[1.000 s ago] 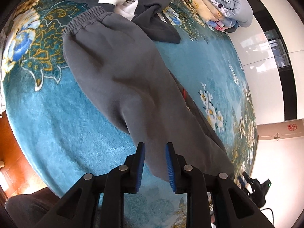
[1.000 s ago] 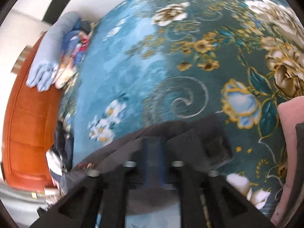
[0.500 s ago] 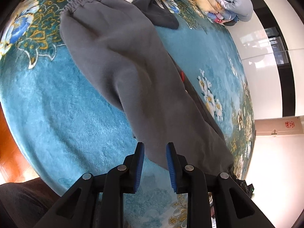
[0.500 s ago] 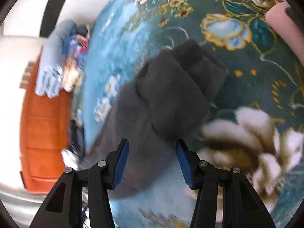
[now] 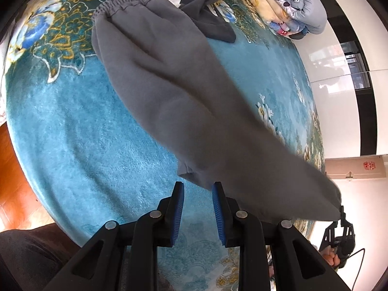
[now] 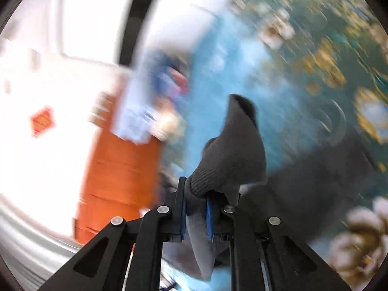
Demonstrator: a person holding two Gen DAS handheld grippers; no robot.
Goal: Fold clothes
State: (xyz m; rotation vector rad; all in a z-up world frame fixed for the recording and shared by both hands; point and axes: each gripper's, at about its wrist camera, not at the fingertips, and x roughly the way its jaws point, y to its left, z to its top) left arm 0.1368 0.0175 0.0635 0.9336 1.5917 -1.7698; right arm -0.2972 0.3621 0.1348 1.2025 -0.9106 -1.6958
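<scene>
1. My right gripper (image 6: 196, 208) has just been closing and is now clamped on the ribbed cuff of the grey sweatpants (image 5: 184, 101); half a second ago its jaws stood wide with that cuff lying loose on the blanket ahead of them.
2. In the right wrist view the pinched cuff stands up above the fingertips (image 6: 182, 208), and everything behind it is smeared by motion, where the earlier frame was fairly sharp.
3. From the left wrist view I see the sweatpants stretched across the teal floral blanket (image 5: 80, 126), waistband at the far end, one leg now raised and pulled taut toward the lower right edge, where the other gripper holds it. A second ago that leg lay flat.
4. The other leg's cuff now shows just ahead of my left gripper (image 5: 197, 212), lying on the blanket; before, it was covered by the upper leg.
5. My left gripper's jaws are a little apart with nothing between the blue pads (image 5: 178, 213), same as in the earlier frames; it hangs just short of the cloth.
6. Folded bedding (image 5: 288, 2) and a dark garment (image 5: 208, 21) sit beyond the waistband, unmoved.
</scene>
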